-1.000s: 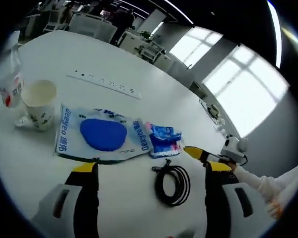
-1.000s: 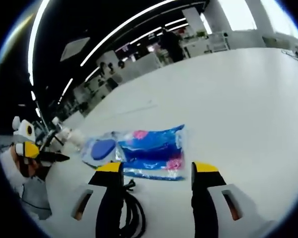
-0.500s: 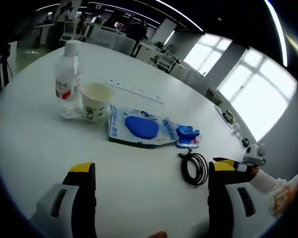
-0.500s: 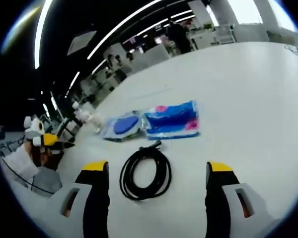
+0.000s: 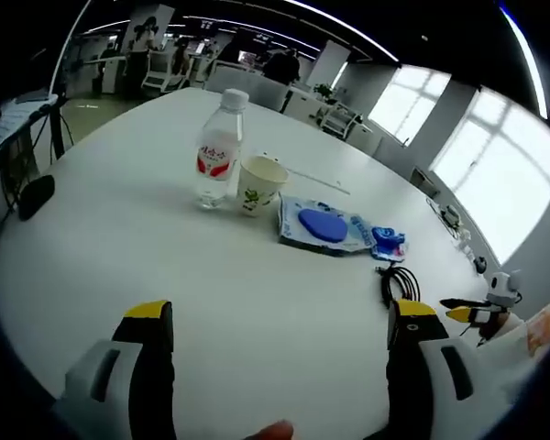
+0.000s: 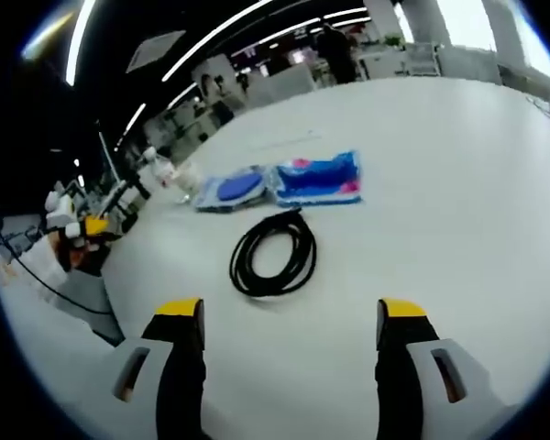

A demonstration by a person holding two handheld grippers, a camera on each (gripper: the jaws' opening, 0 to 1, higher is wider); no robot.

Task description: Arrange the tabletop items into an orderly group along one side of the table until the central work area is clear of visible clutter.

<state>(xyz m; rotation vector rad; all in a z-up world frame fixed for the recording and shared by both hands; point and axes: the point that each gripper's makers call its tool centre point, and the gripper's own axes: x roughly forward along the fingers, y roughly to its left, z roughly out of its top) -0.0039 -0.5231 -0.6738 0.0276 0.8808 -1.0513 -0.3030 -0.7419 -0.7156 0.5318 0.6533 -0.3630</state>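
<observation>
Both grippers, left [image 5: 273, 335] and right [image 6: 288, 325], hang wide open, holding nothing. Ahead of me the bottle [image 5: 218, 150], cup [image 5: 259, 182], blue packets [image 5: 326, 225] and cable [image 6: 274, 254] line up already; looks mostly done.

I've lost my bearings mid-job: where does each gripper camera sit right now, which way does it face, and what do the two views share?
Left gripper view: rides the left gripper, jaws open, facing across the white table toward bottle, paper cup, wipes pack; right gripper enters from the right.
Right gripper view: rides the right gripper, jaws open, looking down at the coiled cable; left gripper and a sleeve show at left.
Shared: cable, wipes pack, bottle, table.
</observation>
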